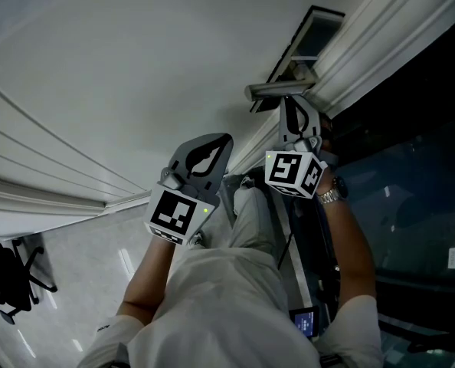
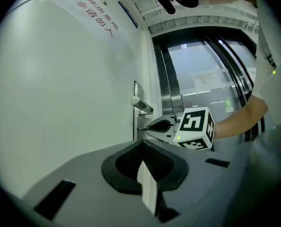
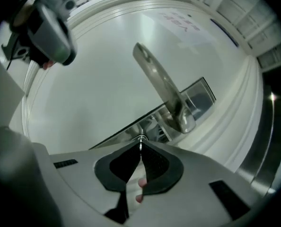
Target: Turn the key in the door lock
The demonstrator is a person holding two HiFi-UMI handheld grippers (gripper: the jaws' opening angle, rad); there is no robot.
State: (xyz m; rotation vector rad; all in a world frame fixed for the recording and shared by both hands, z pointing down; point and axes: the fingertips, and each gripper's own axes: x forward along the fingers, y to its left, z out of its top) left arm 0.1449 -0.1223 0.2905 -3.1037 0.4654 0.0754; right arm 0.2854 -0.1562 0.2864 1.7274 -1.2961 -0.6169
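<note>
A white door (image 1: 135, 75) fills the left of the head view. Its metal lever handle (image 3: 163, 84) sticks out from a steel lock plate (image 3: 203, 92). Just below the handle a small metal key (image 3: 141, 139) sits in the lock. My right gripper (image 3: 140, 144) is shut on the key, tips meeting at the plate. The left gripper view shows the right gripper (image 2: 146, 127) level against the door under the handle (image 2: 141, 103). My left gripper (image 2: 141, 144) hangs back from the door, shut and holding nothing. The head view shows the left gripper (image 1: 222, 139) left of and below the right gripper (image 1: 289, 103).
A dark metal and glass doorway (image 2: 202, 74) stands right of the white door. Red print (image 2: 95, 18) marks the door's upper part. An office chair (image 1: 9, 278) stands on the glossy floor at the lower left. The person's body and arm fill the lower middle.
</note>
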